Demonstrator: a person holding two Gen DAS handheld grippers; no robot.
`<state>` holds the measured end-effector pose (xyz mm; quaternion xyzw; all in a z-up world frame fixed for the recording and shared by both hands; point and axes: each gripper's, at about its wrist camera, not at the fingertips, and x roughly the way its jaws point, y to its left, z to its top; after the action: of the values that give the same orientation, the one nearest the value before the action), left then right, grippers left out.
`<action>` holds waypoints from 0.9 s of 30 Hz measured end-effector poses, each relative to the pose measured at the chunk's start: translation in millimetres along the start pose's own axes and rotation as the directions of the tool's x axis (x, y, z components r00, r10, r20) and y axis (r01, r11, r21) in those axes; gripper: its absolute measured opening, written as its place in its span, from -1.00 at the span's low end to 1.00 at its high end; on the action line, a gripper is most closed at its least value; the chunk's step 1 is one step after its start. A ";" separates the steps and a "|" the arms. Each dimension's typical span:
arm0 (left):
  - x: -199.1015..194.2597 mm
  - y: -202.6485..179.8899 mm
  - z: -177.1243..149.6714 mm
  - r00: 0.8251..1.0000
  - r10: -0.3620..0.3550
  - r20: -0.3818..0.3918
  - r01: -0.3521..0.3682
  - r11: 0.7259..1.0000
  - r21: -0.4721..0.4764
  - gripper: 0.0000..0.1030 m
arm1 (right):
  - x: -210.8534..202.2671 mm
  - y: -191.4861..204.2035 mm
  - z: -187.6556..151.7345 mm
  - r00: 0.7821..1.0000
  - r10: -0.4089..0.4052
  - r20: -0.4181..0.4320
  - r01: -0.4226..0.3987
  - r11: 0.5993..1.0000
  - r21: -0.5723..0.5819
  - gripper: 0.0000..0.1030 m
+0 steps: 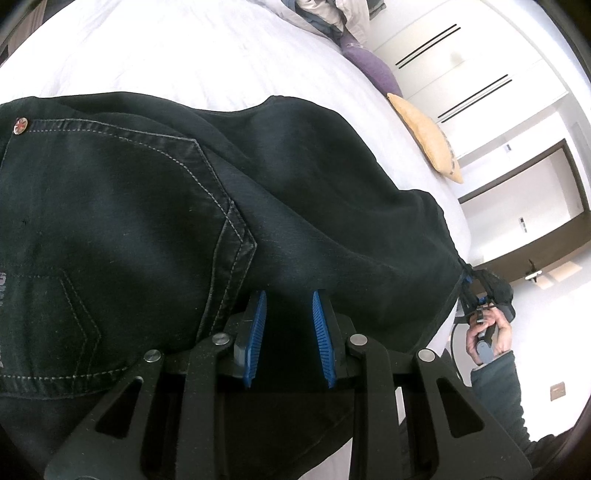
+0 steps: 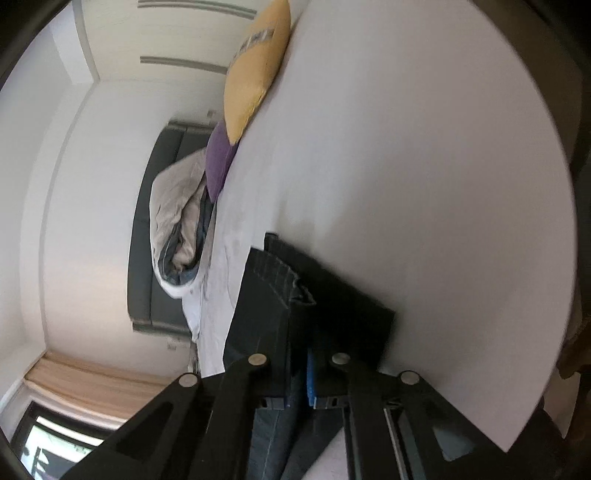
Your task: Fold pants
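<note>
Black jeans (image 1: 147, 203) lie spread on the white bed (image 1: 184, 55), back pocket and a metal rivet facing up. At the bottom of the left wrist view my left gripper (image 1: 289, 325) holds its blue pads (image 1: 255, 332) a little apart, with a thick fold of the jeans pinched between them. Far right, a hand (image 1: 491, 339) holds my right gripper (image 1: 471, 284), clamped on the jeans' far end at the bed edge. In the right wrist view that gripper (image 2: 303, 354) is nearly closed on dark denim (image 2: 332, 295), which hangs partly lifted off the sheet (image 2: 406, 166).
A yellow cushion (image 1: 428, 136) and a purple cushion (image 1: 373, 66) lie along the bed's far edge, beside a heap of crumpled bedding (image 1: 332, 14). White wardrobe doors (image 1: 461, 48) stand beyond. The same cushions (image 2: 255, 66) and bedding (image 2: 177, 229) show in the right wrist view.
</note>
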<state>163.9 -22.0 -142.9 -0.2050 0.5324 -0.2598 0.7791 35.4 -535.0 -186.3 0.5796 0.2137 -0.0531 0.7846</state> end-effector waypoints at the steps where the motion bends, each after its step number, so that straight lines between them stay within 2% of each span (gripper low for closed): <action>1: 0.2 -0.7 0.3 1.000 0.002 0.000 -0.002 1.000 -0.001 -0.52 | -2.7 0.1 -2.8 1.000 -0.005 0.015 0.005 1.000 -0.005 -0.87; 5: 0.3 -3.7 0.8 1.000 0.003 0.001 -0.003 1.000 0.002 -0.51 | -14.8 -6.3 -10.0 0.997 -0.021 0.068 0.020 1.000 0.009 -0.88; 15: 7.9 -7.4 2.0 1.000 -0.016 0.000 0.016 1.000 0.014 -0.51 | -24.3 -12.4 -8.8 0.991 -0.030 0.129 0.027 0.999 0.029 -0.88; 19: 7.2 -1.5 2.9 1.000 -0.029 0.004 0.029 0.999 0.014 -0.51 | -13.3 -22.7 -9.3 0.995 -0.038 0.094 0.035 0.999 0.029 -0.94; 21: 6.5 0.4 3.0 0.999 -0.035 0.006 0.035 0.999 0.011 -0.51 | -15.5 -19.1 -9.2 0.995 -0.044 0.088 0.045 0.999 -0.009 -0.93; 25: 3.7 4.5 3.5 0.999 -0.049 0.004 0.049 0.999 0.011 -0.51 | -24.9 -10.9 -0.7 0.997 -0.063 0.046 0.064 0.997 -0.037 -0.63; 26: 2.8 6.4 3.8 0.999 -0.054 0.005 0.054 0.999 0.006 -0.51 | -33.1 -7.8 2.0 0.994 -0.089 0.067 0.091 0.995 -0.042 -0.44; 27: 1.9 7.7 3.8 0.998 -0.057 0.007 0.057 0.998 0.004 -0.51 | -45.4 -1.6 5.5 0.980 -0.160 0.118 0.167 0.984 -0.055 -0.14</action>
<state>169.5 -17.0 -147.6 -0.2198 0.5233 -0.2822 0.7735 -4.5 -548.1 -168.4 0.5305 0.2173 -0.1435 0.8067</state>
